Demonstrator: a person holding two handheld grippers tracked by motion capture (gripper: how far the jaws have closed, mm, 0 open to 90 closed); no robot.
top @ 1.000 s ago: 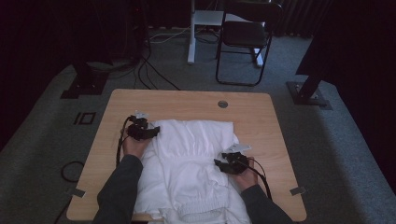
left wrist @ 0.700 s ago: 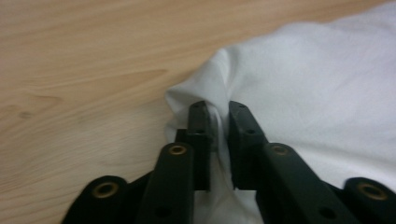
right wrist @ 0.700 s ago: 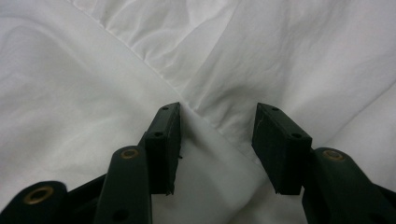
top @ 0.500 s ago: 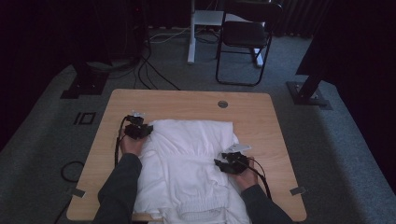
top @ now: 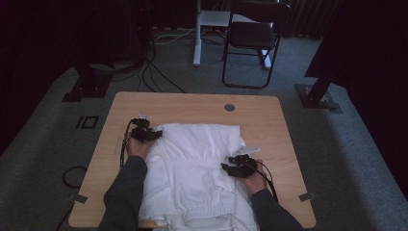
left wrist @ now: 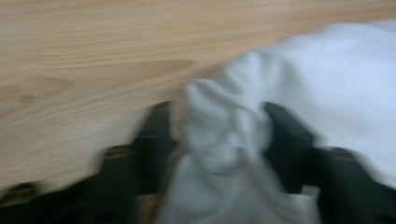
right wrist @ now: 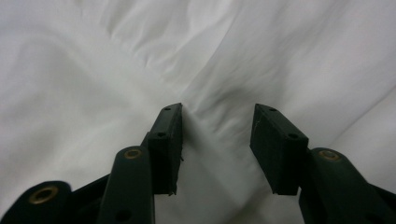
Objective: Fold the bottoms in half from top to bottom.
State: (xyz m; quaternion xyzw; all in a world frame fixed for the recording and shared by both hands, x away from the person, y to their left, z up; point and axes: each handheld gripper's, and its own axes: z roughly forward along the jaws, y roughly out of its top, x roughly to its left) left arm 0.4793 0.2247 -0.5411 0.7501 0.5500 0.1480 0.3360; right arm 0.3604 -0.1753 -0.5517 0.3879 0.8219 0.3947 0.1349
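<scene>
A white garment (top: pixel 192 163) lies spread over the wooden table (top: pixel 192 103) and hangs off its near edge. My left gripper (top: pixel 153 135) is at the garment's far left corner. In the left gripper view, which is blurred, a bunch of white cloth (left wrist: pixel 224 140) fills the gap between the two black jaws. The jaws of this left gripper (left wrist: pixel 219 135) have just been closing on it. My right gripper (top: pixel 228 167) rests on the garment's right side. In the right gripper view its jaws stand apart on the cloth (right wrist: pixel 93 70), and a soft ridge of fabric rises in the right gripper (right wrist: pixel 217 116).
A round cable hole (top: pixel 229 107) sits near the table's far edge. Beyond the table are a black folding chair (top: pixel 255 38), floor cables (top: pixel 154 72) and two stand bases (top: pixel 320 96) (top: pixel 86 89). Bare wood shows at the table's far side and left strip.
The left gripper shifted slightly at the garment's far left corner, and the cloth there looks more gathered. The right hand has kept still.
</scene>
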